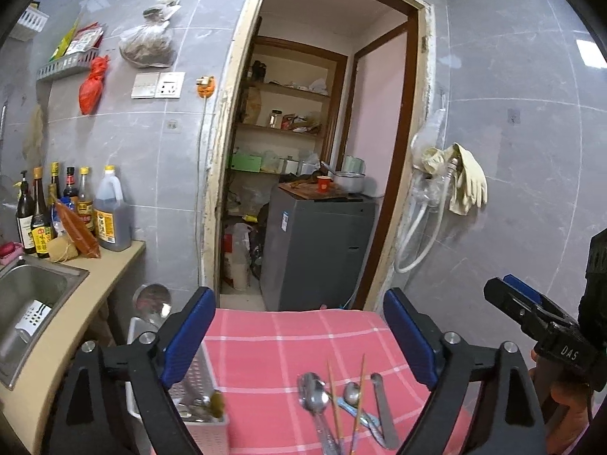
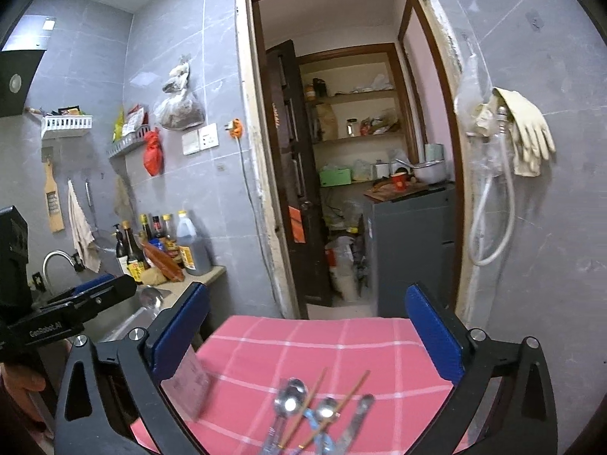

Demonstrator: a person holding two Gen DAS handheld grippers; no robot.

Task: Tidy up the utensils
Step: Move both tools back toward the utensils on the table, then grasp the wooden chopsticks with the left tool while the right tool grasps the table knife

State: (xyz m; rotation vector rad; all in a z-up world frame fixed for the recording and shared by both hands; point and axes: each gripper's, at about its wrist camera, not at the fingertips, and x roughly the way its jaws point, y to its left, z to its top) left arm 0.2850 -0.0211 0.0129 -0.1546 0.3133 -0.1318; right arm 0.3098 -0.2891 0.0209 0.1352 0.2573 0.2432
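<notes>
Only the left wrist view looks into the holder (image 1: 197, 386), a perforated metal box at the left edge of the pink cloth (image 1: 265, 352); utensil handles stand inside it. The right wrist view shows just its blurred wall. Spoons (image 1: 315, 398), chopsticks (image 1: 334, 405) and tongs (image 1: 383, 409) lie loose on the cloth, right of the holder. Left gripper (image 1: 299, 337) and right gripper (image 2: 311, 337) hover above them, fingers spread wide, holding nothing.

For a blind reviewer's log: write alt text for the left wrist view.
The open left gripper hovers empty over a pink checked cloth where metal spoons, wooden chopsticks and tongs lie loose, beside a perforated utensil holder at the left. The right gripper enters at the right edge; behind, a doorway opens onto pantry shelves.
</notes>
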